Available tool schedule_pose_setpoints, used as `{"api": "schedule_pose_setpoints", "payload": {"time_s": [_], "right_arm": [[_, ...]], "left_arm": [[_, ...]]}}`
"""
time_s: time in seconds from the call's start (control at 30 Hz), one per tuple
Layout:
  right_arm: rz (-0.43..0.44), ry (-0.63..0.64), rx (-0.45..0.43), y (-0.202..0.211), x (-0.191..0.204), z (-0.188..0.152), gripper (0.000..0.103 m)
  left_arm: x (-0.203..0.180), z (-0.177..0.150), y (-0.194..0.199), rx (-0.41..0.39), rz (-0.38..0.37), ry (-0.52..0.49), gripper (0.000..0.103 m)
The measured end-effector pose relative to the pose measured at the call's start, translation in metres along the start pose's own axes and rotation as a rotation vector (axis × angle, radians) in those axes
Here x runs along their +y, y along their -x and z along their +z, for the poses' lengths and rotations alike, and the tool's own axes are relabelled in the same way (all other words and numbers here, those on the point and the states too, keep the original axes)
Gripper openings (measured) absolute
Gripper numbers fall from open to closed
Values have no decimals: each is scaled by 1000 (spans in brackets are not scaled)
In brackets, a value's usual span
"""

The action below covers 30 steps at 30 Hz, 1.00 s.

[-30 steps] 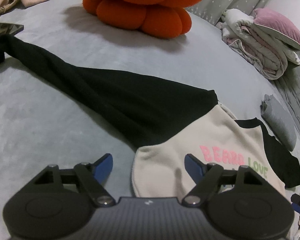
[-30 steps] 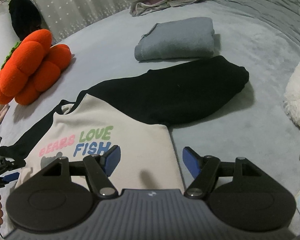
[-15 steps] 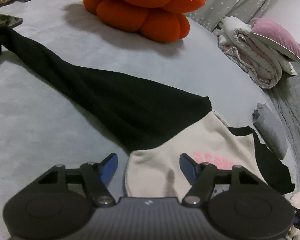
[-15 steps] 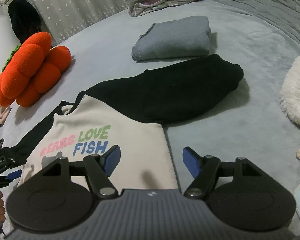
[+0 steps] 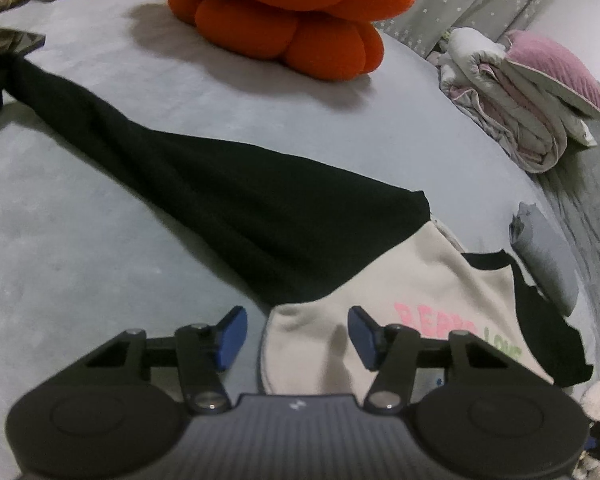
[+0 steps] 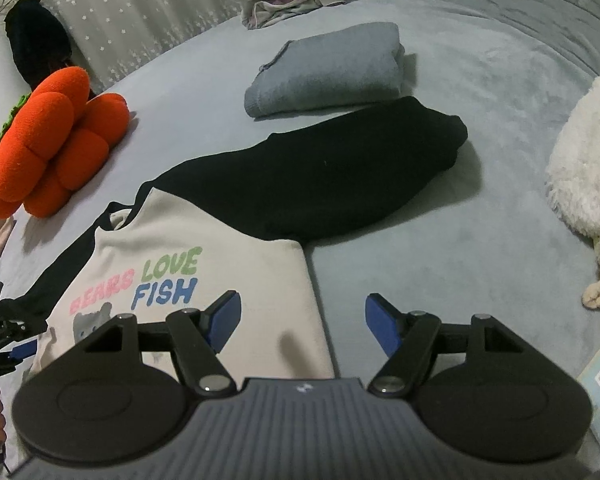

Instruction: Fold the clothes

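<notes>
We have a cream sweatshirt (image 6: 204,264) with black sleeves lying face up and spread flat on the grey bed (image 6: 440,264), its printed front showing. One sleeve (image 5: 204,184) runs out long past the orange cushion (image 5: 292,12); the other sleeve (image 6: 340,176) lies out toward the folded grey top (image 6: 328,72). Our left gripper (image 5: 294,334) hangs over the hem corner on its side with the jaws wide apart and nothing between them. Our right gripper (image 6: 302,320) sits over the opposite hem edge, jaws also apart and empty. We judge that we are lining up on the bottom hem, both sides at once. Any pinch here would need each pair of fingers to straddle the cloth edge and catch both layers before lifting.
</notes>
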State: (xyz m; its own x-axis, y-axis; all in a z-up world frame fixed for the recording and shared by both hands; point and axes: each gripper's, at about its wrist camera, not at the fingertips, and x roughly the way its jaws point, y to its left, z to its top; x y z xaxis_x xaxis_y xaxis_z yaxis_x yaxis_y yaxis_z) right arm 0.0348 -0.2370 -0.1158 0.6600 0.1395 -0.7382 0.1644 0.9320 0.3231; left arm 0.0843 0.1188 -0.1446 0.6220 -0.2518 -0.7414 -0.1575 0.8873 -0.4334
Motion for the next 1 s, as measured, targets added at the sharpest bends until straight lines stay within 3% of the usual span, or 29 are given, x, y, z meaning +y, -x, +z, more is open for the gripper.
{"api": "schedule_pose_setpoints", "payload": {"time_s": [0.47,1.0], "right_arm": [[19,-25,14,4,-8,-2,73],[5,-50,51,-3,-21,-3,73]], "left_arm": [[4,2,2,-27,-10,40,71],[12,7,1,-19,-25,64,68]]}}
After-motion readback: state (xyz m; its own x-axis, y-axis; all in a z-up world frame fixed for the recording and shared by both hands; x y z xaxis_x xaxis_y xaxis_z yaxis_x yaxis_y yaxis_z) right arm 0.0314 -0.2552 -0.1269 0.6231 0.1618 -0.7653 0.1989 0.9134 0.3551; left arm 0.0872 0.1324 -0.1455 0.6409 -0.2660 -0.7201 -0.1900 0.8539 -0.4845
